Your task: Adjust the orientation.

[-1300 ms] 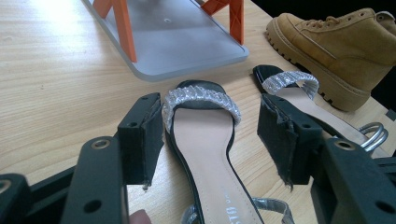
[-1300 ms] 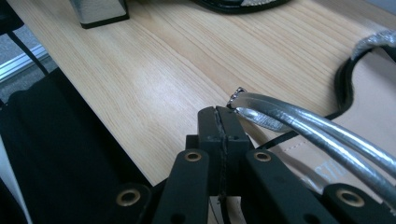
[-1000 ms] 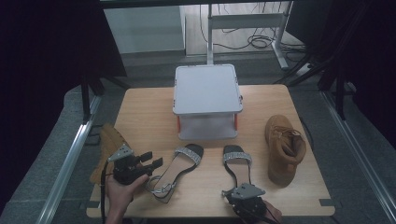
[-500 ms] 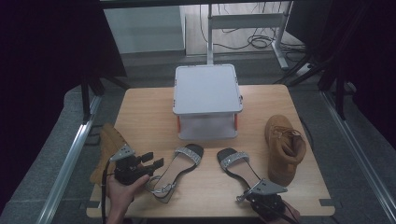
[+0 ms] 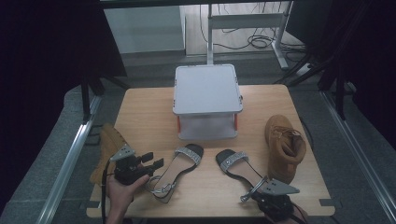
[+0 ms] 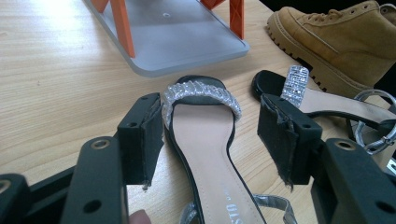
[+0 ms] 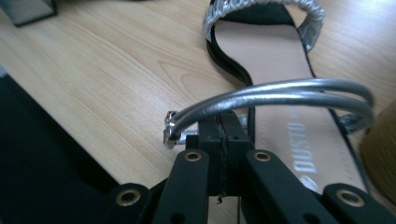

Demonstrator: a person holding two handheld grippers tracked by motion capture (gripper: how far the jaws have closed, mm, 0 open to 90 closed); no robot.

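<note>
The right gripper view shows what the high view cannot: the right tool (image 7: 219, 122) has its jaws pressed together on the silver ankle strap (image 7: 275, 95) of the right sandal (image 5: 238, 165), which lies on the table (image 5: 149, 112) beside the tan boot (image 5: 285, 147). The left gripper view shows the left tool (image 6: 210, 135) spread wide, its pads either side of the left sandal (image 6: 205, 135) without touching it. Since the earlier frame, the right tool has shifted toward the right and the right sandal has swung with it; the left tool has stayed put.
</note>
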